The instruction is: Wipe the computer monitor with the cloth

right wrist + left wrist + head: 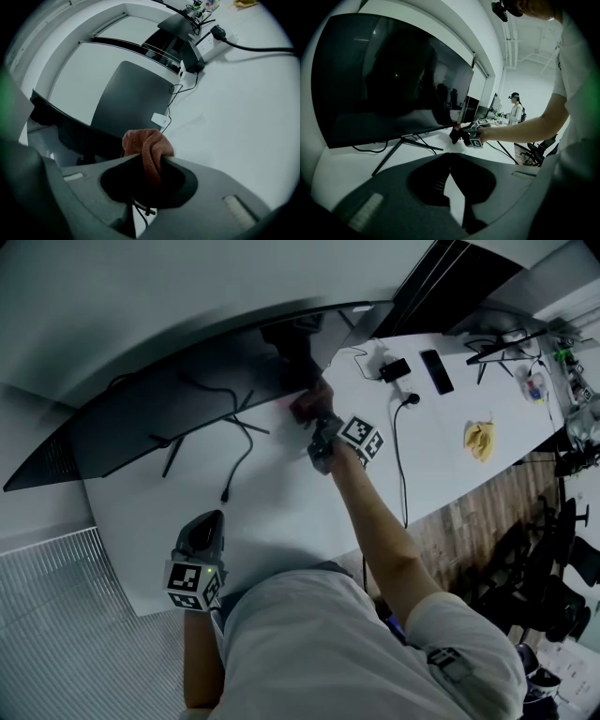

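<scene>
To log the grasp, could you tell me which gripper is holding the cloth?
The right gripper, at the monitor: its jaws pinch the reddish cloth, while the left gripper has its jaws closed on nothing.

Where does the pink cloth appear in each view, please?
Head view: cloth upper centre, at the monitor's right end.
Left gripper view: cloth centre, small, at the right tool's tip.
Right gripper view: cloth lower centre, pinched in that tool.
Shared landmark: the white desk.

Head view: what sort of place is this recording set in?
Probably an open-plan office: a long white desk holds a wide monitor, office chairs stand alongside, and more screens sit farther down the row.
</scene>
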Action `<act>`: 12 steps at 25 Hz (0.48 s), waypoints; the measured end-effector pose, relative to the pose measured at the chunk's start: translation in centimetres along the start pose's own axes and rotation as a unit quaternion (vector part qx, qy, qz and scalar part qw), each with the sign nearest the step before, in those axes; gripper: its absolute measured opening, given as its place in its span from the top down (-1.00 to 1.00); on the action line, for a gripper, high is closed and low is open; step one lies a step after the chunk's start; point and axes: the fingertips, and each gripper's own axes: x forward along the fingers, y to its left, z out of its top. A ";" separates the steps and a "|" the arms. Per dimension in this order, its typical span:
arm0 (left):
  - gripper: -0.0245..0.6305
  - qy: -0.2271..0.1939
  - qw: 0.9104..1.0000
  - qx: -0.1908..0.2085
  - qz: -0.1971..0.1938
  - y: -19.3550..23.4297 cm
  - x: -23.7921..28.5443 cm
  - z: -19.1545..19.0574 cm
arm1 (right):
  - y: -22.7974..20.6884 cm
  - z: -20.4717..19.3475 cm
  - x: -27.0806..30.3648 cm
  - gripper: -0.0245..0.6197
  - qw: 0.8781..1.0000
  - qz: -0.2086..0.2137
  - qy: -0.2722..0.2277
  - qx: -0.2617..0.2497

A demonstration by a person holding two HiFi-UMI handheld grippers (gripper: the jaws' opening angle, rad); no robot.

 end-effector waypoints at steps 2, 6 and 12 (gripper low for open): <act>0.91 -0.001 1.000 0.000 0.001 0.1 -0.2 0.1 | 0.3 -0.6 0.2 0.69 1.000 0.003 0.007 0.002; 0.91 -0.002 1.000 -0.003 0.005 0.3 -0.8 -0.1 | 1.4 -1.5 0.4 0.69 1.000 0.013 0.016 0.001; 0.91 -0.007 1.000 -0.013 0.015 0.8 -2.3 -0.8 | 3.6 -3.0 0.9 0.69 0.999 0.030 0.031 -0.020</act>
